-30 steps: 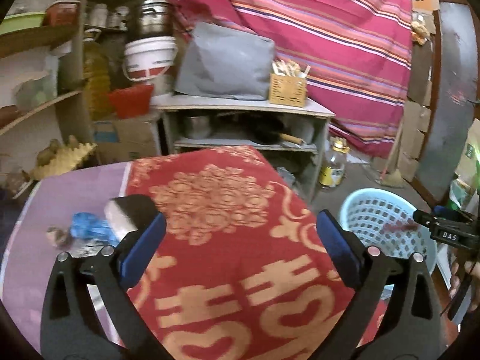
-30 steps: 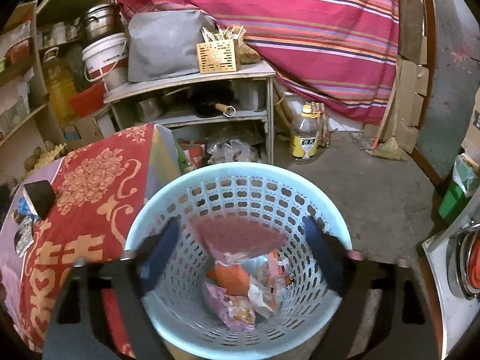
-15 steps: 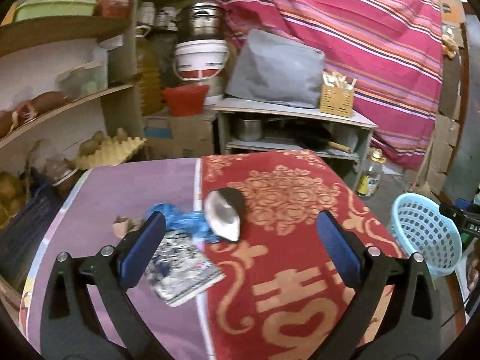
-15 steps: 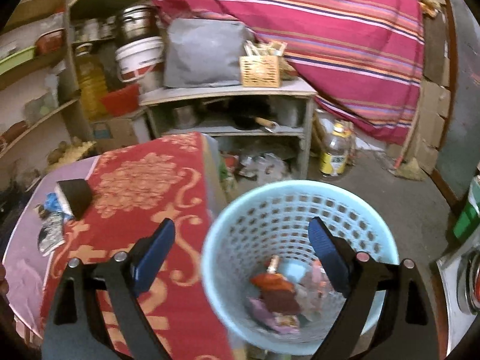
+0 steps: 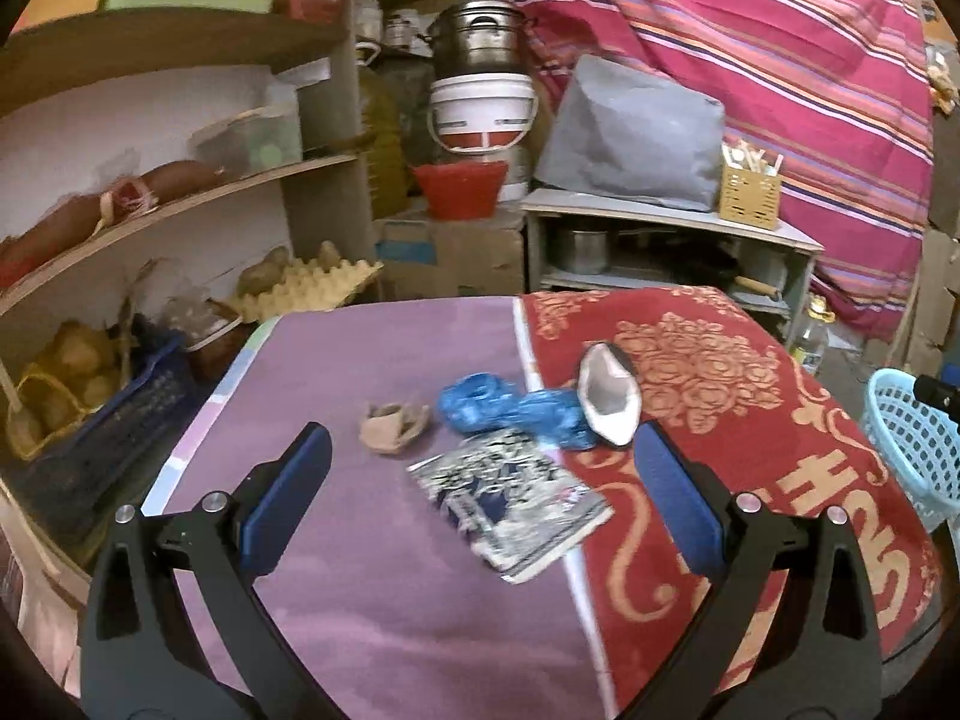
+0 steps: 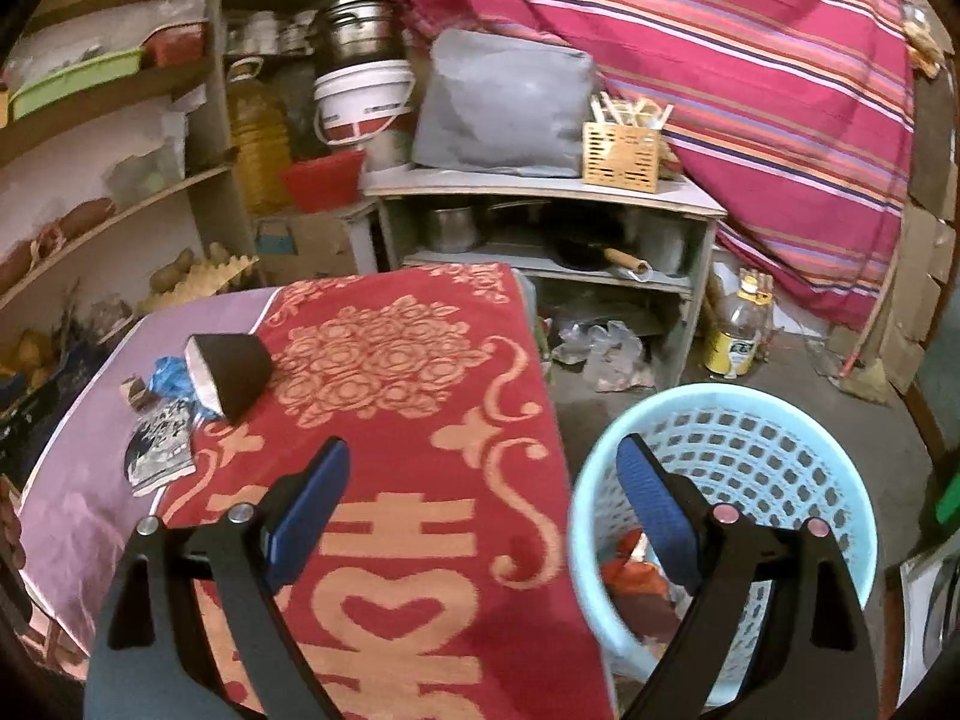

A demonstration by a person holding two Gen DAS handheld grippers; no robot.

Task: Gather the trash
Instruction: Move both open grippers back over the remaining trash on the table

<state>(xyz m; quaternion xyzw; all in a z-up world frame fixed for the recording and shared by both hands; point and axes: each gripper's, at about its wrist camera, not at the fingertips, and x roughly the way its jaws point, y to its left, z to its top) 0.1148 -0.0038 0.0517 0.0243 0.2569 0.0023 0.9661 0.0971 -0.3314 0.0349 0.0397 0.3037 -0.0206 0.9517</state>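
Just now swung left, both views: right hand-held gripper [image 6: 483, 462] no longer centred over the basket [image 6: 780, 420] but straddling its near-left rim and the red cloth [image 6: 420, 540]. Jaws wide apart, nothing between them. Reddish piece seen falling a second ago now down among the wrappers [image 6: 636, 576] at the basket bottom, so one drop counted as done.

Meanwhile turned from the red cloth to the purple part of the worktop [image 5: 390, 600]: left hand-held gripper [image 5: 478, 480], jaws likewise spread and empty. Previously off at the far left edge of its view, now framed squarely between the fingers: the leftover trash. Lying there close together: a brown scrap [image 5: 393, 423] at left, a blue wad [image 5: 498, 405] just right of it, a printed packet [image 5: 510, 504] nearest, across the seam of purple and red, and a dark carton [image 5: 606, 396] with a white end at right, on the red cloth, touching the wad. None of it gripped yet.

Meaning for the task, as a judgement: about halfway, with four pieces to clear. Left side lined up for the next pick, most likely the packet, as nearest and flattest to approach. Worth watching: a flat packet hard to pinch off a soft cloth, and a light wad apt to drag along with it
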